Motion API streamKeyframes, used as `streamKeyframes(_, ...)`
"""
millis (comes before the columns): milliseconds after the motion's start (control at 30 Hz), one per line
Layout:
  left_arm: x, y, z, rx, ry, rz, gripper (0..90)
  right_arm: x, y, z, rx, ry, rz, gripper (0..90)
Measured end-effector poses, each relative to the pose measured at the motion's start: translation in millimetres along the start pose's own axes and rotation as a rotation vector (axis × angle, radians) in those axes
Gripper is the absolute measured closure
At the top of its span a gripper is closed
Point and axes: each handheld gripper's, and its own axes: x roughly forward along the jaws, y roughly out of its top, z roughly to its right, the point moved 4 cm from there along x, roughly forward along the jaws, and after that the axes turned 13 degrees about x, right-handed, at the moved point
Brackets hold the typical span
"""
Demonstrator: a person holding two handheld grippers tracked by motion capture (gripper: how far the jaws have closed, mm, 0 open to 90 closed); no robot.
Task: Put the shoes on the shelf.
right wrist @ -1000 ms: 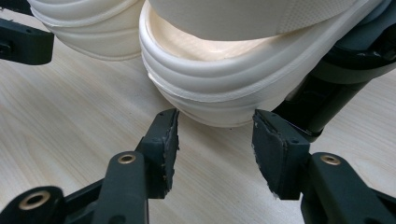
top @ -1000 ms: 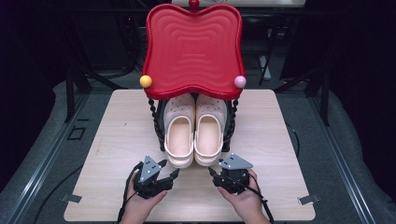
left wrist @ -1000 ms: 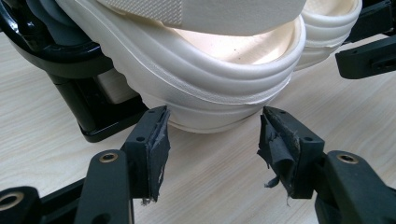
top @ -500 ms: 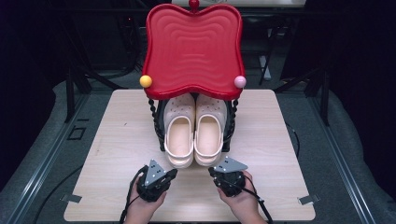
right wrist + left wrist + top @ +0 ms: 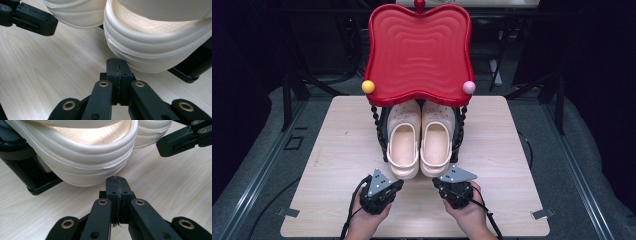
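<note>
On the left, the left gripper sits low on the counter, held in the person's left hand. Its jaws are clenched tight with nothing between them, as the left gripper view makes plain, and the tips point at the heel of the left clog, just short of it. That clog lies on a black stand, toe up under a big red tray and heel hanging down over the stand's front edge, near the counter. I think the stand tilts the clogs so the heels face the person and are easy to grab. Beside it, close by, lies the right clog, set the same way. The tray has a yellow ball on one corner and a pink ball on the other. On the right, the right gripper rests in the right hand, its jaws also squeezed together and empty, aimed at the right clog's heel. Both grippers look ready, one for each clog, but they would have to open before they could take hold.
</note>
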Motion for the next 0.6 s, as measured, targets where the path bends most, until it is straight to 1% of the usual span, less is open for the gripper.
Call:
streamKeyframes(33,-0.9,0.7,-1.4,-0.007,0.006,0.006,90.0,-0.7,0.3,0.5,-0.002,0.0,-0.003,90.0)
streamKeyframes(133,-4.2,2.6,-5.5,-0.01,0.012,0.011,90.0,-4.1,1.0,3.8,-0.003,-0.019,-0.008,90.0)
streamKeyframes(167,-5.7,3.9,-8.6,-0.009,0.019,0.009,90.0,-5.7,1.6,5.7,0.002,-0.02,-0.007,90.0)
streamKeyframes(200,-5.7,3.9,-8.6,-0.009,0.019,0.009,90.0,-5.7,1.6,5.7,0.002,-0.02,-0.007,90.0)
streamKeyframes(233,-6.5,4.7,-11.3,-0.007,0.024,0.008,90.0,-7.9,2.8,9.4,0.005,-0.033,-0.001,90.0)
streamKeyframes(267,-6.7,5.4,-12.6,-0.008,0.027,0.009,90.0,-7.9,2.8,9.4,0.005,-0.033,-0.001,90.0)
streamKeyframes(300,-6.6,6.9,-15.5,-0.009,0.031,0.0,90.0,-9.5,3.9,13.0,0.008,-0.042,0.004,90.0)
streamKeyframes(333,-6.6,6.9,-15.5,-0.009,0.031,0.0,90.0,-9.5,3.9,13.0,0.008,-0.042,0.004,90.0)
streamKeyframes(367,-6.1,7.7,-16.6,-0.009,0.035,0.001,90.0,-10.6,5.6,17.2,0.018,-0.054,0.006,90.0)
streamKeyframes(400,-5.4,8.7,-17.8,-0.005,0.036,-0.002,90.0,-10.6,5.6,17.2,0.018,-0.054,0.006,90.0)
streamKeyframes(433,-3.6,10.7,-20.1,-0.003,0.04,-0.005,90.0,-11.9,8.1,21.5,0.014,-0.07,-0.003,90.0)
streamKeyframes(600,0.7,15.5,-24.0,-0.008,0.045,-0.004,90.0,-12.0,14.6,27.8,0.007,-0.091,-0.004,90.0)
